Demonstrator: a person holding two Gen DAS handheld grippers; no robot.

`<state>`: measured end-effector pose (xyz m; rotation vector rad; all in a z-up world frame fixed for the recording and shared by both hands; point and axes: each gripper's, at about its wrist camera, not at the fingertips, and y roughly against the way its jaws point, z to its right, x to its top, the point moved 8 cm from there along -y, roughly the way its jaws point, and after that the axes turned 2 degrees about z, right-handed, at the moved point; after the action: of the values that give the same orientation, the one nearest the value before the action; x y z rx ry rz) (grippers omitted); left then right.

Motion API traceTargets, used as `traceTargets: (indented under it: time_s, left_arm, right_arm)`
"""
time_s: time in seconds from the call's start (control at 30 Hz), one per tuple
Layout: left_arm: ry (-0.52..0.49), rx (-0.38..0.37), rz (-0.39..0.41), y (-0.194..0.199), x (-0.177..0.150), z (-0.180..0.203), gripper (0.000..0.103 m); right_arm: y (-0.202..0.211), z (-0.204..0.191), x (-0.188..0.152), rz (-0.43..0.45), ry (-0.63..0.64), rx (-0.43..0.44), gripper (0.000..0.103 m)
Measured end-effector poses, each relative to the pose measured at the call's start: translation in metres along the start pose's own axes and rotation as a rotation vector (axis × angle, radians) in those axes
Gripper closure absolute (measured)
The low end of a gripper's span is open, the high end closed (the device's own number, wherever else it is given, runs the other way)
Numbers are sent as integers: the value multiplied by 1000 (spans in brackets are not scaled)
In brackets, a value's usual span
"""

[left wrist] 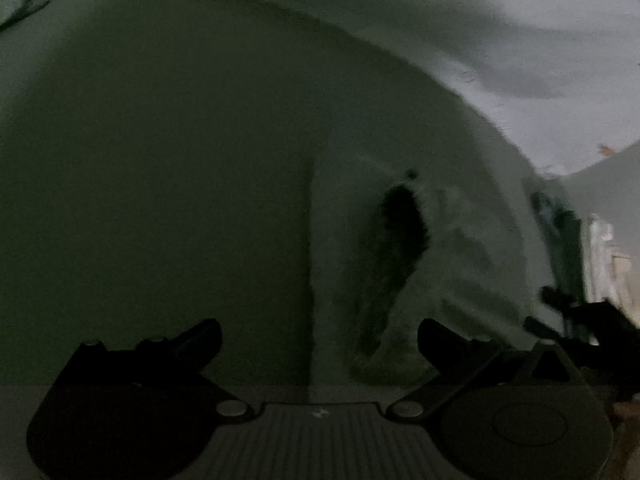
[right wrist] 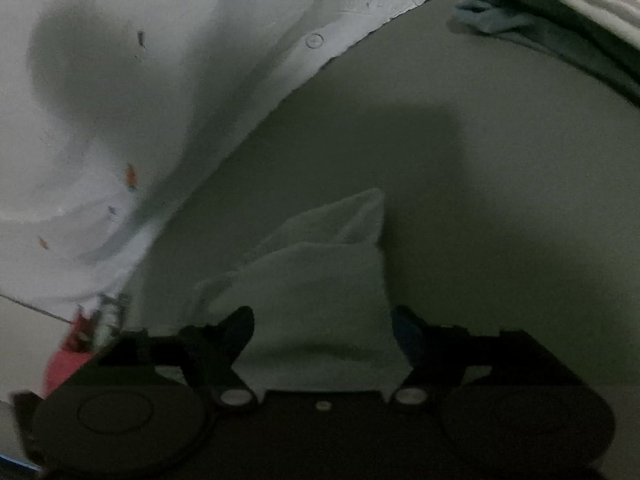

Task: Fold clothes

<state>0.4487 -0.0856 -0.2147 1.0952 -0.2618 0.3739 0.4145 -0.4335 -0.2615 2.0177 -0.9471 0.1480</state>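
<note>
Loosely, a pale folded cloth [right wrist: 320, 280] lies on the grey-green surface [right wrist: 480, 200] between the spread fingers of the released right claw [right wrist: 322, 328]; beside it spreads a white garment [right wrist: 120, 100]. Left claw [left wrist: 320, 340] gapes, empty.

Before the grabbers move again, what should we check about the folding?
1. Right gripper open: ok, jaws stand wide.
2. Small pale folded cloth piece free of the right pads: cannot tell; it lies between them.
3. Left gripper open and empty: ok.
4. White shirt with small orange specks lying flat: not ok, it is rumpled.
5. Grey-green crumpled cloth out of the way: ok, far corner.
6. Dull green surface well lit: not ok, very dim.
</note>
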Motion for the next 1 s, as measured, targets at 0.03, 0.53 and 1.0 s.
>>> traceTargets:
  time_s: [0.03,0.53,1.0]
  left_arm:
    - [-10,-26,6,-3,3,4,0]
    - [-164,-89,6,-39,6,44,74]
    - [-279,-365,197,67,24,99,77]
  right_arm:
    - [-4,1,0,-13,17,-10,24]
    - [-35,-25,-12,-70,-21,59,86]
    - [67,-81,-23,188,-334,315,87]
